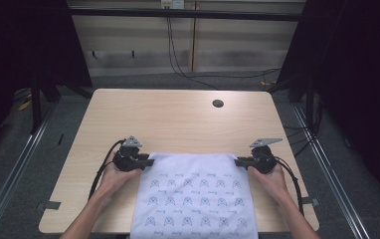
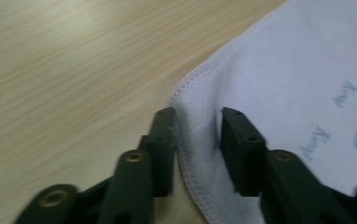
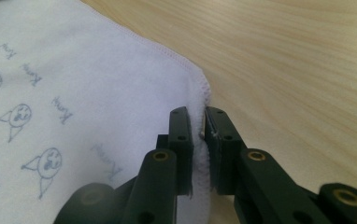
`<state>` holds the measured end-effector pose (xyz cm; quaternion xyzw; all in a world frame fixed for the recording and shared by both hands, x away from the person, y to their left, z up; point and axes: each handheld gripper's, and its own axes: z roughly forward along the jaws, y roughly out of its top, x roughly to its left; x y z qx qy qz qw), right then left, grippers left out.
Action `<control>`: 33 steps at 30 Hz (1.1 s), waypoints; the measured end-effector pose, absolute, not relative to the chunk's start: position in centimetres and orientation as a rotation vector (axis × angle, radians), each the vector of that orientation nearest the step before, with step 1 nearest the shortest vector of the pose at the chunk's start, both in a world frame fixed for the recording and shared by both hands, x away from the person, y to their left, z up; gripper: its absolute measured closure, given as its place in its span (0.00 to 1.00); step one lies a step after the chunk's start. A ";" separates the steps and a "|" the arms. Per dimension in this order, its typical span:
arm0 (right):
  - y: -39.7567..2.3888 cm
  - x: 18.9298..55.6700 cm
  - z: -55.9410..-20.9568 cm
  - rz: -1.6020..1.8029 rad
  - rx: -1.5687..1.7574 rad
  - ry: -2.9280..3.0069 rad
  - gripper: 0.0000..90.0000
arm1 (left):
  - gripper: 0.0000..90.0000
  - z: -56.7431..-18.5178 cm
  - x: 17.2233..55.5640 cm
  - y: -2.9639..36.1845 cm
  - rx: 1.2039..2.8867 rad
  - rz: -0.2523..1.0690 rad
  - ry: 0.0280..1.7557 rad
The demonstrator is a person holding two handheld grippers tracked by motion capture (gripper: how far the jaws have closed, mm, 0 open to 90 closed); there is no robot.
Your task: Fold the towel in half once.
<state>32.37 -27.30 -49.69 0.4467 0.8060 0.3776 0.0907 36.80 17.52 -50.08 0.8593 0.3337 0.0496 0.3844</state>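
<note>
Small blue cursive words are being repeated across the white cloth (image 3: 74,70), each printed beside a cartoon face (image 3: 46,163). The lettering is being shown too blurred for reading.

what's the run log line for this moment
left hand-held gripper: straddling cloth corner, not clamped | right hand-held gripper: pinching other far corner | cloth: flat on table

White cloth (image 1: 194,194) with small grey printed figures lies flat on the table's near edge.
</note>
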 end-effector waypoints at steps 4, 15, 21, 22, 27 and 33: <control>-27.4 32.2 -49.4 1.162 1.346 2.390 0.92 | 0.96 -50.2 36.8 17.8 2.169 0.084 0.865; -27.8 33.3 -45.7 1.289 1.304 2.320 0.94 | 0.97 -47.0 37.5 19.9 1.996 0.096 0.870; -27.8 36.2 -42.3 1.319 1.299 2.238 0.94 | 0.97 -43.8 38.9 20.9 1.889 0.135 0.883; -27.8 36.2 -42.3 1.319 1.299 2.238 0.94 | 0.97 -43.8 38.9 20.9 1.889 0.135 0.883; -27.8 38.6 -39.7 1.345 1.271 2.177 0.94 | 0.97 -41.0 40.4 21.1 1.851 0.200 0.885; -27.8 40.5 -36.9 1.355 1.252 2.123 0.94 | 0.97 -38.5 42.9 20.5 1.820 0.244 0.891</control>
